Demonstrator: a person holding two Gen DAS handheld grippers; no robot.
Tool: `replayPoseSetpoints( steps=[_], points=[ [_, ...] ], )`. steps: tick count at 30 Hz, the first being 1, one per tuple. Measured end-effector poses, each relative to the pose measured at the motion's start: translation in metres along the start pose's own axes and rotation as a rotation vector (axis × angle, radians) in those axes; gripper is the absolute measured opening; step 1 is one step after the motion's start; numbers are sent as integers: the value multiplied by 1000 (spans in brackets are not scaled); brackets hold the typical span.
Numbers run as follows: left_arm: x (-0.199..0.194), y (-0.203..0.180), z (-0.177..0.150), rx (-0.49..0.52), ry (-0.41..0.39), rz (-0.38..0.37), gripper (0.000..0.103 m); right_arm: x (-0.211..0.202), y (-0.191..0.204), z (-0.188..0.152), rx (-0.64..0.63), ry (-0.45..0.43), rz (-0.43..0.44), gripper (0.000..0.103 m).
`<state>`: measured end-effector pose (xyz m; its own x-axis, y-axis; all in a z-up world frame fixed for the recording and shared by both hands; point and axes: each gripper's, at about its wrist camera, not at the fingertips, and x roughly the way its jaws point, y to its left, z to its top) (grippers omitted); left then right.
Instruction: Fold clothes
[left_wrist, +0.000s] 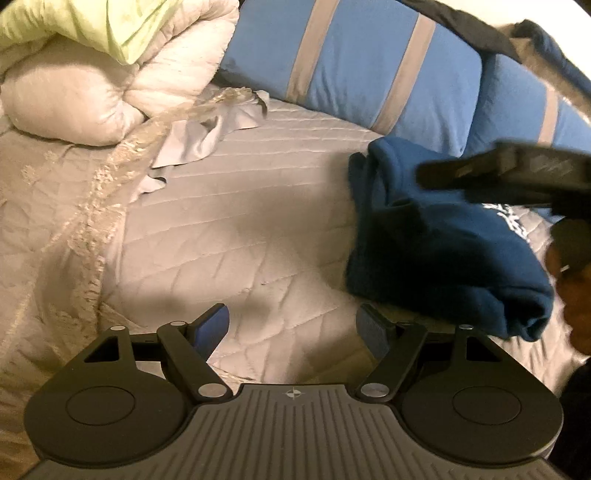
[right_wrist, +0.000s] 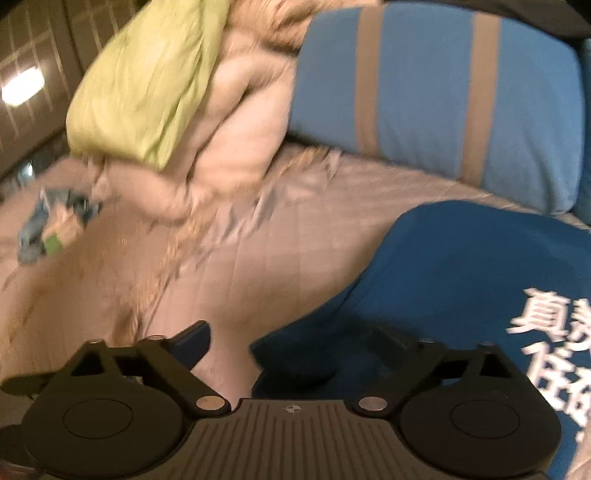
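Note:
A dark blue garment (left_wrist: 436, 251) with white printed characters lies bunched on the quilted bedspread at the right. My left gripper (left_wrist: 293, 328) is open and empty, low over the bedspread, just left of the garment's near edge. In the right wrist view the same garment (right_wrist: 461, 280) fills the lower right, its white characters (right_wrist: 546, 343) showing. My right gripper (right_wrist: 291, 343) is open, with the garment's edge lying between its fingers. The right gripper's body (left_wrist: 517, 177) shows blurred above the garment in the left wrist view.
The bed has a beige quilted bedspread (left_wrist: 240, 229). A blue pillow with tan stripes (left_wrist: 369, 62) lies at the back, a rolled cream comforter (left_wrist: 110, 92) and a green cloth (right_wrist: 147, 81) at the back left. A small heap of clothes (right_wrist: 51, 229) lies far left.

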<state>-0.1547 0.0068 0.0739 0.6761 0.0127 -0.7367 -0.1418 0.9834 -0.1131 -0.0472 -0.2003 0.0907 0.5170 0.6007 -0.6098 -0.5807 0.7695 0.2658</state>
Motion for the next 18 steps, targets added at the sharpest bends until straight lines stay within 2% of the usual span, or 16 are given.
replayPoseSetpoints(
  steps=[6, 9, 13, 15, 18],
  points=[
    [0, -3, 4, 17, -3, 3, 76, -42, -44, 3, 57, -76, -80, 103],
    [2, -6, 7, 31, -5, -6, 75, -57, -70, -5, 80, -93, -157, 103],
    [4, -12, 11, 100, -19, -19, 76, -70, -112, -24, 189, -103, -192, 103],
    [3, -15, 16, 130, -39, -40, 75, -72, -133, -39, 261, -105, -191, 103],
    [-1, -17, 26, 131, -74, -115, 76, -67, -154, -61, 347, -115, -183, 103]
  ],
)
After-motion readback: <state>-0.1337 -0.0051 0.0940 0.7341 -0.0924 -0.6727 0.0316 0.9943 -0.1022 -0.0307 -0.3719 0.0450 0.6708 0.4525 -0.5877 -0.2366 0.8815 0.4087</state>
